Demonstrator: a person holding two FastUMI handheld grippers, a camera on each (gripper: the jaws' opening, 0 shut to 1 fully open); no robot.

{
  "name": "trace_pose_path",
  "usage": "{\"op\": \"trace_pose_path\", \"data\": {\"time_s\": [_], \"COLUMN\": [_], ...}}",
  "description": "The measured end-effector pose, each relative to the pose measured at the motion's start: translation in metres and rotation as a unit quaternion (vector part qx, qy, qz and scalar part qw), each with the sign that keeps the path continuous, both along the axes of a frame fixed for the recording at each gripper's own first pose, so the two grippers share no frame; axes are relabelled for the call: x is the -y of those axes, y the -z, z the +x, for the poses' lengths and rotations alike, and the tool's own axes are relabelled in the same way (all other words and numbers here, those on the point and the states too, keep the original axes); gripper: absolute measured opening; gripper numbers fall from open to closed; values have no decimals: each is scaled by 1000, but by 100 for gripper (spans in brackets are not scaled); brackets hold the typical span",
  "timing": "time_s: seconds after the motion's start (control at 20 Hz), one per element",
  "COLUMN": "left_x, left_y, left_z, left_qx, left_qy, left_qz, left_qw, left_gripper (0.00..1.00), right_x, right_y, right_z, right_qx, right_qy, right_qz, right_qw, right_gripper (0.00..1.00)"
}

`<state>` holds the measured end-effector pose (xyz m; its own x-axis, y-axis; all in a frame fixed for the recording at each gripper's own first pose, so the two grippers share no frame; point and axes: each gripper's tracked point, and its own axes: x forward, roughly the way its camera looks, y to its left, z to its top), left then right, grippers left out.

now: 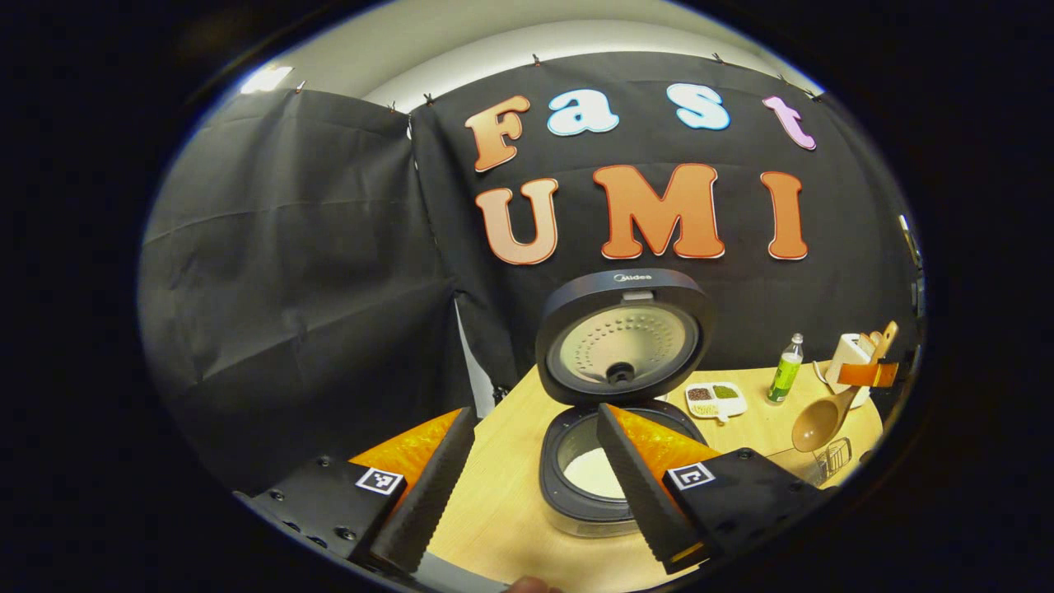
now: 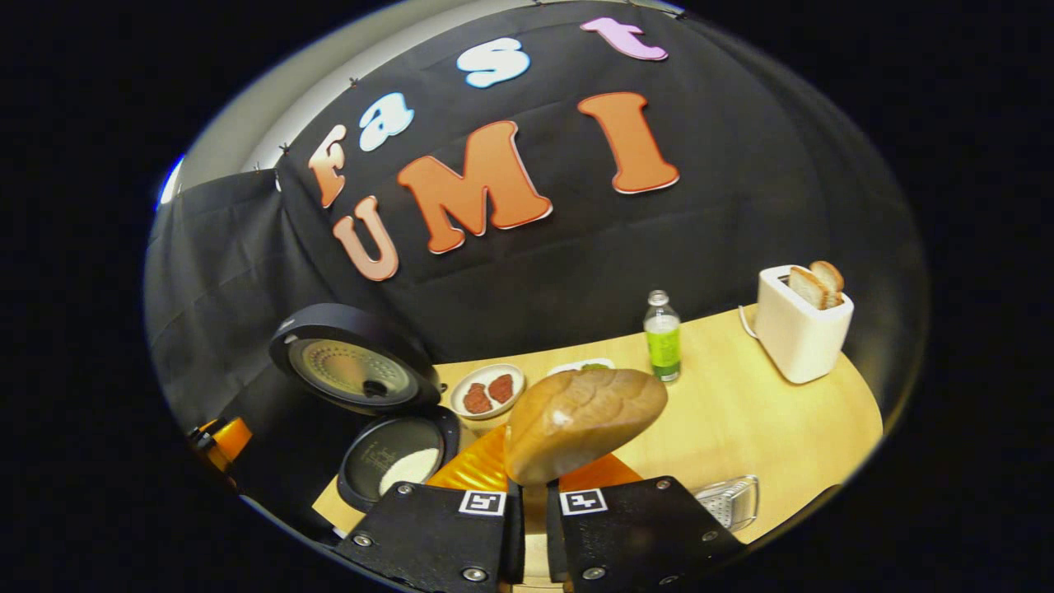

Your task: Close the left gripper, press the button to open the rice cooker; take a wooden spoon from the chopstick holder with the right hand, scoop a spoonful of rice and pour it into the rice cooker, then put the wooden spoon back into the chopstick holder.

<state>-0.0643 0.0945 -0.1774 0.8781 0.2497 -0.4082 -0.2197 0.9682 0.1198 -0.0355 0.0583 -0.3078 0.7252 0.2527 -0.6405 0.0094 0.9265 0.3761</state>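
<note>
Standing open on the wooden table [image 2: 741,412], the rice cooker [image 1: 589,486] has its lid [image 1: 623,338] tipped up and white rice [image 1: 594,472] in its pot. The wooden spoon [image 2: 580,420] is light brown with a round bowl, and the right gripper [image 2: 527,494] squeezes its handle tight, holding it above the table next to the cooker. The left gripper [image 1: 527,486] hangs in front of the cooker with its fingers wide apart, holding nothing.
</note>
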Motion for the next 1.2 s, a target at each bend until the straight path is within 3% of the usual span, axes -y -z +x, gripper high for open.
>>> {"op": "trace_pose_path", "data": {"time_s": [0.35, 0.4, 0.45, 0.5, 0.6, 0.75, 0.8, 0.85, 0.9, 0.95, 1.0, 1.05, 1.1, 1.15, 1.2], "left_x": [35, 37, 39, 40, 42, 47, 48, 50, 51, 51, 50, 50, 54, 55, 56], "left_y": [-1, -2, -3, -3, -6, -10, -11, -12, -12, -15, -16, -19, -21, -24, -27], "left_z": [18, 20, 21, 23, 25, 29, 30, 30, 31, 32, 34, 36, 48, 51, 54], "left_qx": [-2, -3, -3, -3, -3, -3, -3, -4, -4, -5, -4, -2, -1, 2, 4], "left_qy": [30, 31, 31, 31, 34, 39, 41, 42, 41, 40, 39, 39, 41, 43, 46], "left_qz": [-19, -22, -23, -22, -16, -7, -8, -11, -13, -13, -10, -8, -5, -3, 0], "left_qw": [999, 999, 999, 999, 999, 999, 999, 999, 999, 999, 999, 999, 999, 999, 999], "left_gripper": [100, 94, 94, 100, 100, 100, 94, 100, 100, 94, 100, 94, 100, 100, 94], "right_x": [88, 96, 104, 110, 123, 134, 137, 139, 138, 137, 136, 135, 134, 132, 130], "right_y": [24, 28, 33, 38, 47, 64, 73, 80, 87, 93, 98, 104, 110, 114, 117], "right_z": [-26, -28, -31, -35, -37, -44, -48, -50, -52, -54, -56, -57, -58, -61, -62], "right_qx": [-32, -34, -40, -46, -50, -65, -72, -80, -87, -92, -97, -102, -106, -113, -118], "right_qy": [60, 64, 68, 72, 83, 86, 87, 89, 89, 89, 87, 84, 81, 78, 75], "right_qz": [-42, -48, -51, -54, -58, -64, -67, -65, -61, -57, -55, -55, -55, -53, -47], "right_qw": [997, 996, 996, 995, 994, 992, 991, 991, 990, 990, 990, 990, 990, 989, 989], "right_gripper": [10, 10, 10, 10, 11, 11, 11, 11, 11, 12, 12, 13, 13, 14, 15]}}
